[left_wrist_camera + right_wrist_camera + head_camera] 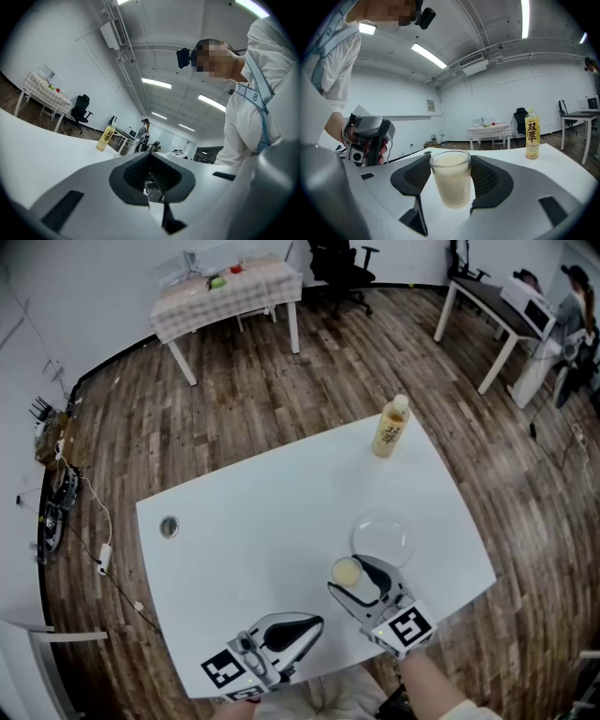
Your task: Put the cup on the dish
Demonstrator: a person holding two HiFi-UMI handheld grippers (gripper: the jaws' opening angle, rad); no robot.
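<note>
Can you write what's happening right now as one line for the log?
right gripper: jaws shut on cup | cup: beside dish, not on it yet | left gripper: jaws shut, empty

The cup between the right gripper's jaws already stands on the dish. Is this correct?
No. The cup is between the jaws of the right gripper, but the head view shows it beside the dish, on its near side, not on it.
</note>
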